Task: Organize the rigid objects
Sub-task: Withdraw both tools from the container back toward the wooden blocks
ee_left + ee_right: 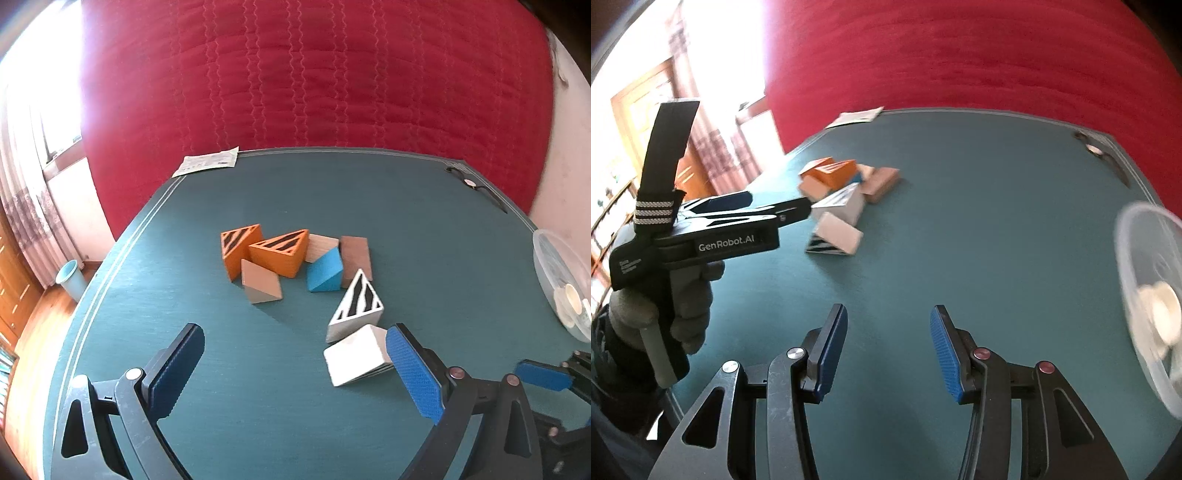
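The wedge blocks lay bunched mid-table on the green table (pixel 258 406): two orange striped wedges (pixel 280 253), a blue one (pixel 325 271), tan ones, and nearest me a plain white wedge (pixel 356 360) beside a white striped wedge (pixel 356 304). I judged them light, stiff and smooth, best pinched across flat parallel faces. My left gripper (pixel 295 369) stood spread, empty; my right gripper (pixel 888 354) was parted over bare cloth.
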The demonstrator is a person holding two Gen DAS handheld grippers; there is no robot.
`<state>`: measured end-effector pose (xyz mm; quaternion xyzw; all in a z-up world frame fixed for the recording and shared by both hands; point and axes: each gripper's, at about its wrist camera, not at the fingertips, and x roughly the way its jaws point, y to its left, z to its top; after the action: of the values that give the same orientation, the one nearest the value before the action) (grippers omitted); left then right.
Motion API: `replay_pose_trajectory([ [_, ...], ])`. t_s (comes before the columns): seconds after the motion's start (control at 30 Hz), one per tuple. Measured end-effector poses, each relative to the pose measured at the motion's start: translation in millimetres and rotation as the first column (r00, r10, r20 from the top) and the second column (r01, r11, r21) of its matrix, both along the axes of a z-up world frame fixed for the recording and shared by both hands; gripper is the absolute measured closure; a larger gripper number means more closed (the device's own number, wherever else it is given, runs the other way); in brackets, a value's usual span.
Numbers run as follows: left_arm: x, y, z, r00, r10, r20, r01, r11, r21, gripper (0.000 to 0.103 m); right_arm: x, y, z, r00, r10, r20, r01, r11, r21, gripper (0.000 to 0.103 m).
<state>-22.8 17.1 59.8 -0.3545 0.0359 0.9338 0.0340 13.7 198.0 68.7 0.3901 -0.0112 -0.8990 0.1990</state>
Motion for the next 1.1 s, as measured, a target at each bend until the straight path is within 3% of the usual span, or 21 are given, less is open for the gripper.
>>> replay_pose_trajectory([
  [0.43, -5.9, -32.8, 4.6, 0.999, 0.044, 0.0, -0.044, 0.999, 0.03, 0.002, -47.2, -64.3, -7.6, 0.983, 0.183, 0.032, -0.182, 0.983, -0.025, 0.055],
  [0.6, -10.2, -43.3, -4.5, 0.997, 0.073, 0.035, -0.074, 0.997, 0.033, 0.002, -66.7, -75.2, -8.4, 0.982, 0.19, 0.011, -0.19, 0.982, 0.02, 0.055],
  [0.83, -12.4, -55.5, -8.8, 0.994, 0.096, 0.053, -0.098, 0.994, 0.04, 0.002, -93.9, -83.0, -2.9, 0.979, 0.204, 0.0, -0.204, 0.979, 0.009, 0.055],
  [1.1, -13.8, -61.4, -10.8, 0.991, 0.113, 0.068, -0.116, 0.992, 0.044, 0.002, -93.9, -88.9, -10.6, 0.967, 0.251, 0.032, -0.251, 0.968, -0.007, 0.054],
])
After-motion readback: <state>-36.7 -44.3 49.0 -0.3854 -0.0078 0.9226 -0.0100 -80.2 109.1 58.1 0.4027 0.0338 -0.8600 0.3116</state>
